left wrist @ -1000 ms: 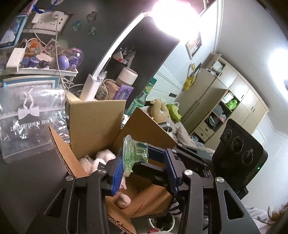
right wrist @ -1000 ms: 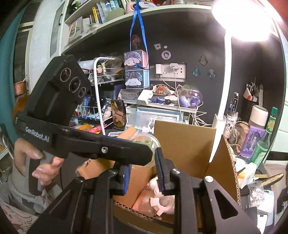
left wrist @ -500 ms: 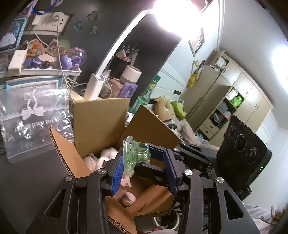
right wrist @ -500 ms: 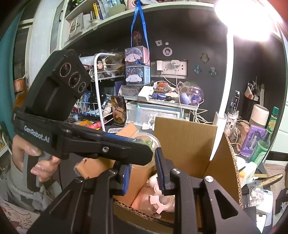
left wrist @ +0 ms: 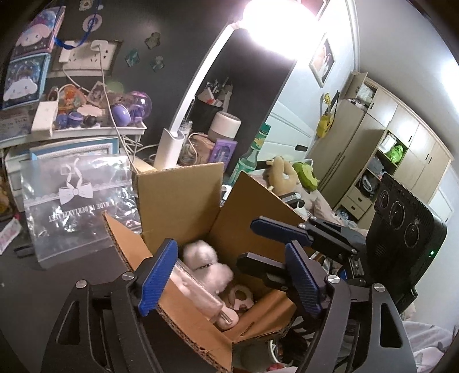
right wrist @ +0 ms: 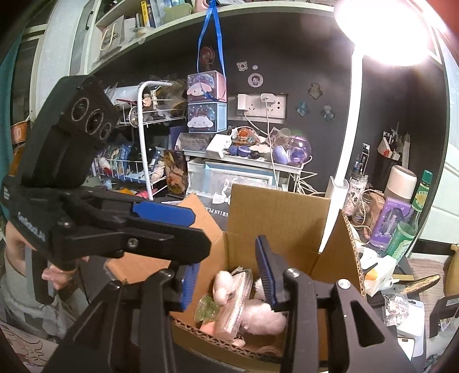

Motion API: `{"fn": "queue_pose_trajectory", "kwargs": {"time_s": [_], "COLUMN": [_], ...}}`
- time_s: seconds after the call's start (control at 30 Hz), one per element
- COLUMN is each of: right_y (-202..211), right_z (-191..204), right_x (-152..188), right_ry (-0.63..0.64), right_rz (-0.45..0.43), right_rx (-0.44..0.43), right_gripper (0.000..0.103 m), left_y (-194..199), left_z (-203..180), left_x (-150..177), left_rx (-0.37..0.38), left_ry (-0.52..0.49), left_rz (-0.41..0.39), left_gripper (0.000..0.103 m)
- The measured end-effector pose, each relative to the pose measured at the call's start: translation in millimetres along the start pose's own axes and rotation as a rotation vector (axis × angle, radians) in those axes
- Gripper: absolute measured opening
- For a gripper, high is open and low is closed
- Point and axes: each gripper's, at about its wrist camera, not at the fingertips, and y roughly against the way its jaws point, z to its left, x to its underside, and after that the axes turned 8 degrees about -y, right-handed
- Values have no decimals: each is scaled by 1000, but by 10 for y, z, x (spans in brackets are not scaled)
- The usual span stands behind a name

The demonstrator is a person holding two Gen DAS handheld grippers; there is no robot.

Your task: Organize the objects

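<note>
Both claws hang over the open cardboard box [left wrist: 178,198] with jaws opening and nothing pinched, the left claw [left wrist: 229,278] wider than the right claw [right wrist: 228,282]; the green clear piece [right wrist: 207,311] lies in the box just below the right claw's tips, nearer that hand.

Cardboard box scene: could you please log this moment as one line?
left gripper: opening, empty | right gripper: opening, empty | green item: in cardboard box | phase: release

Hidden and cut-off parts around the cardboard box [left wrist: 183,200]

The box's near wall is cut off behind the tongs' arms; a clear flat item [right wrist: 235,298] inside is too blurred to identify, and the lamp head [left wrist: 275,20] is washed out by glare.
</note>
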Motion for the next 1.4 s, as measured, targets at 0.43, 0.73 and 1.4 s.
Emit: {"fn": "queue_pose_trajectory", "kwargs": {"time_s": [0.43, 0.73, 1.4], "right_y": [77, 243, 196], "right_z": [95, 297, 378], "right_x": [-60, -64, -3], "right_ry": [5, 51, 15], "right_rz": [-42, -155, -166], "right_rx": [32, 25, 23], "right_gripper": [81, 103, 103], "left_y": [432, 825, 927], "left_z": [6, 92, 120], "left_x": [111, 302, 418], "left_rx": [-162, -460, -562], "left_ry": [-51, -36, -9], "left_rz": [-89, -197, -212], "left_gripper": [99, 103, 103]}}
